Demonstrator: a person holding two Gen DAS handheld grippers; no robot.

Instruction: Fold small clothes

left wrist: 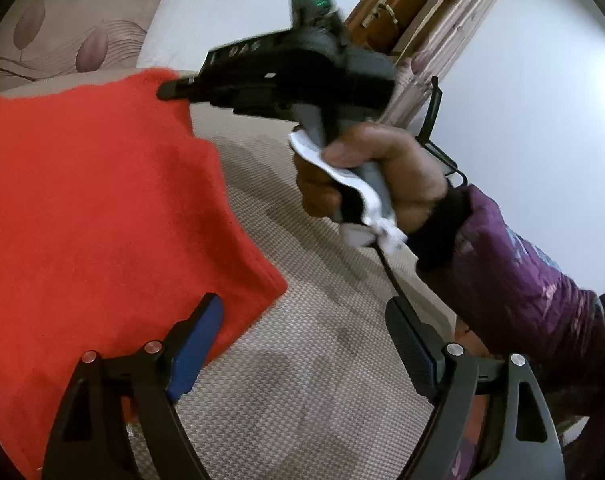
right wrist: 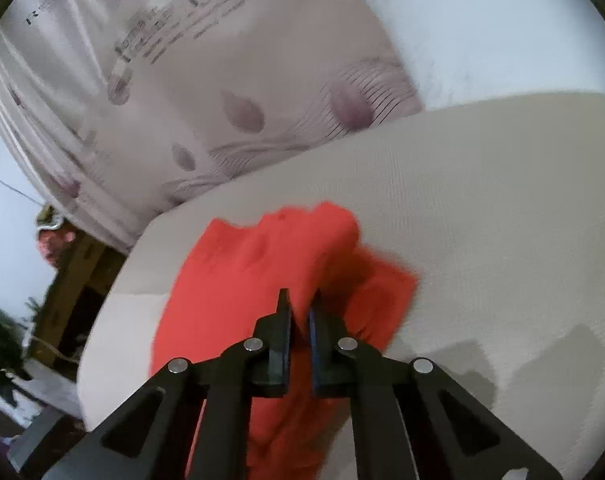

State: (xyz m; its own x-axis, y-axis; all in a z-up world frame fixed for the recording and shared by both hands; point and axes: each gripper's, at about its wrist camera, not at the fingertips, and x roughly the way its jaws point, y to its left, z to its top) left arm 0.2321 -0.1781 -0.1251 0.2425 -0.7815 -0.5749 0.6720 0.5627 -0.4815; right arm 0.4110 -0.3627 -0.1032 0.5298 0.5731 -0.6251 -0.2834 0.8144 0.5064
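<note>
Two hand-held grippers work one red garment [left wrist: 102, 220] on a beige textured bed surface [left wrist: 322, 360]. The right hand-held gripper [right wrist: 300, 312], held in a hand [left wrist: 382, 176], is pinched shut on a raised fold of the garment. The left hand-held gripper [left wrist: 302, 344] stands wide and empty, garment edge at its left finger.

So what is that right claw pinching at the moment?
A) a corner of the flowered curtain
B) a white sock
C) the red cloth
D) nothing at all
C: in the right wrist view the right claw has its two fingers closed close together with a fold of the red cloth caught between them, lifted off the pale textured surface.
</note>
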